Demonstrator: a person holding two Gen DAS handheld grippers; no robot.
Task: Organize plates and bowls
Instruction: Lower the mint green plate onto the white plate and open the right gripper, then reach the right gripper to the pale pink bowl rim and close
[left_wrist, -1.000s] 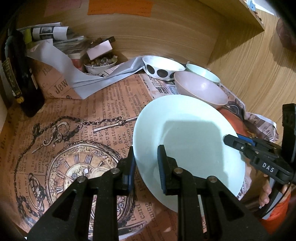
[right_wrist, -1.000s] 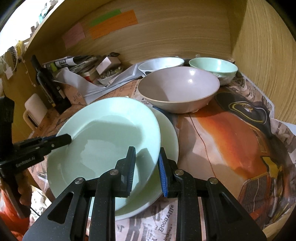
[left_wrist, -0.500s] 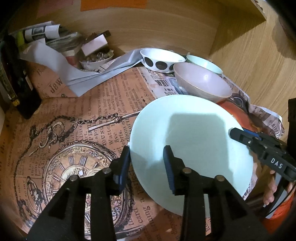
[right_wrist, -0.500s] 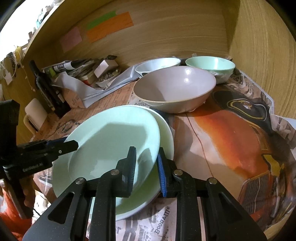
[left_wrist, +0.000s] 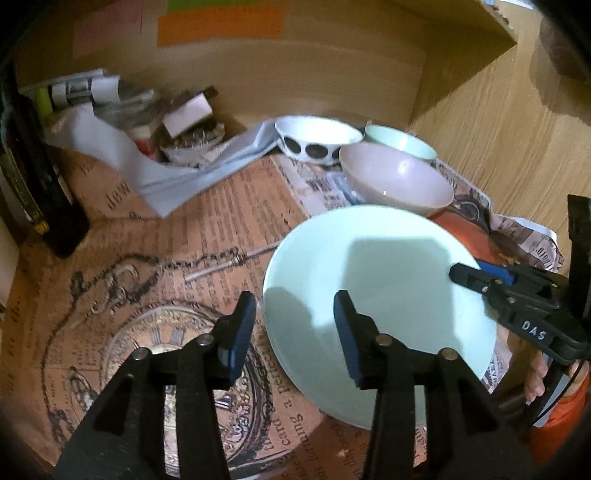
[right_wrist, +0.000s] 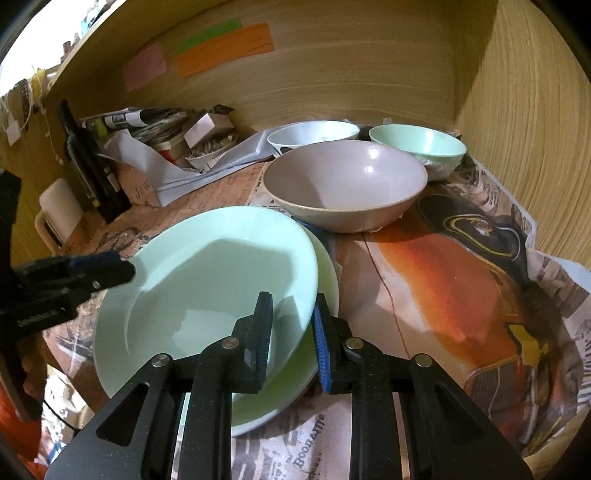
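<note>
Mint plate (right_wrist: 207, 280), stiff, glossy and slippery, is rim-pinched at 4 o'clock by the right claw (right_wrist: 291, 332); the left claw (left_wrist: 295, 325) gapes empty.

We see a mint plate (right_wrist: 207, 280) tilted atop a paler green plate (right_wrist: 317, 354). Behind: beige bowl (right_wrist: 343, 184), mint bowl (right_wrist: 417, 146), white dotted bowl (left_wrist: 317, 140), all upright, close together.

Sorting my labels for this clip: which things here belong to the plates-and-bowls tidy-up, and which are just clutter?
Job: top plate, plate beneath, pink bowl, green bowl, dotted bowl.

Clutter: dark bottle, rolled papers, small dish of bits.
</note>
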